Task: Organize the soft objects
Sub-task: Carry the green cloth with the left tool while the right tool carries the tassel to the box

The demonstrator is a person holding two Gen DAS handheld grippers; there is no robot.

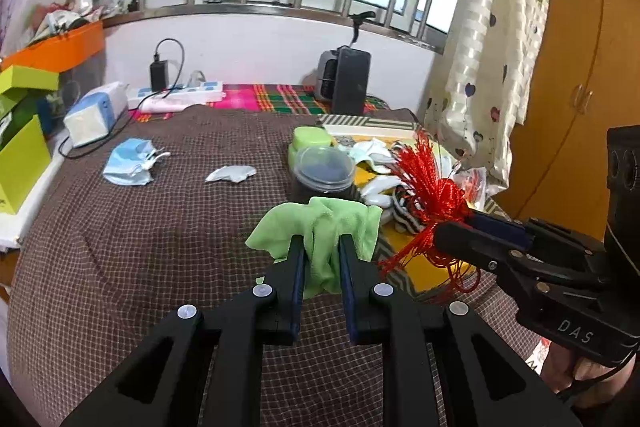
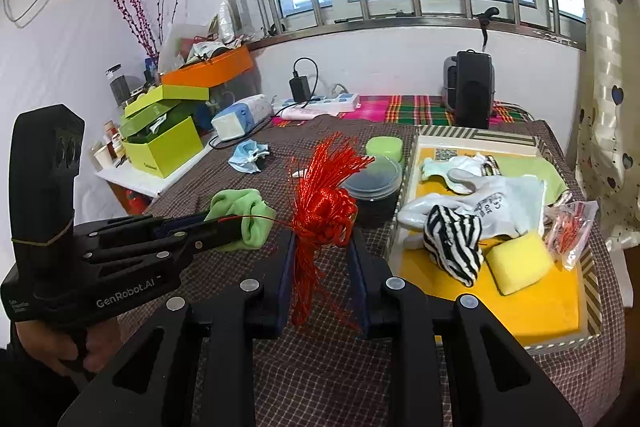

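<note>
Green cloth (image 1: 320, 239) pinched in left fingers (image 1: 298, 263), red tassel (image 2: 320, 215) in right fingers (image 2: 288, 259), beside the tray's (image 2: 400, 211) edge.

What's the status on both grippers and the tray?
Left gripper shut on green cloth. Right gripper shut on red tassel. Tray holds gloves, striped cloth, sponge. Dark tub beside tray.

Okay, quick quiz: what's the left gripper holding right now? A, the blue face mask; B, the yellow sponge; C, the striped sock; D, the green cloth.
D: the left gripper is shut on the green cloth, which bunches between its fingers, while the right gripper holds the red tassel.
</note>
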